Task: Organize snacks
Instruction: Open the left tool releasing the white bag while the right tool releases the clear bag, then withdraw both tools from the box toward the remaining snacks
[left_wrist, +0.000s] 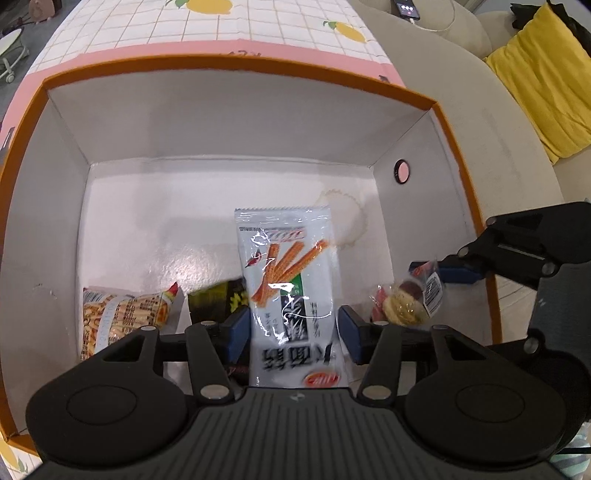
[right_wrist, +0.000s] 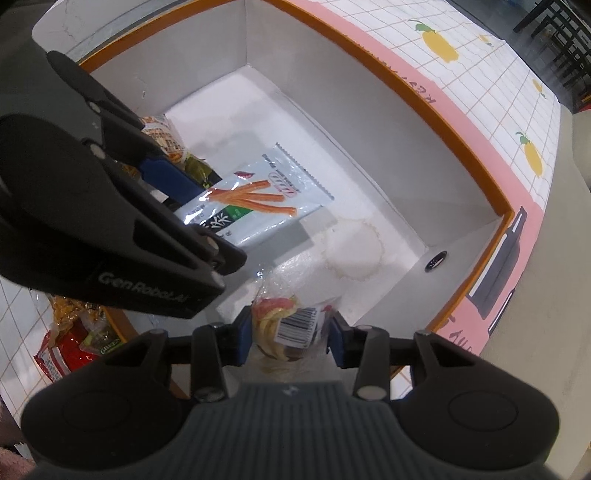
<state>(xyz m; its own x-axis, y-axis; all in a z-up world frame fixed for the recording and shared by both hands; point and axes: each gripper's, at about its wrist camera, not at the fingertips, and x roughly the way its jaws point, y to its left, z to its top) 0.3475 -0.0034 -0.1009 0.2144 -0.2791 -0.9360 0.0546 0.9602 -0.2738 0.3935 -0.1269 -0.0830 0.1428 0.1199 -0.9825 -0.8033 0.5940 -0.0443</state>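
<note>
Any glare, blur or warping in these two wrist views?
Left wrist: glare on the white snack packet and the box floor, rim bowed by fisheye, packet's near end blurred. Right wrist: barcoded clear bag soft, left gripper's body darkly fills upper left.

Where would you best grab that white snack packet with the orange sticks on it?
Probably across its narrow width near the lower end, coming from above. The white packet is long and flat, lying in the box, and its side edges already sit between the left gripper fingers, with bare floor on the far side for lifting.
</note>
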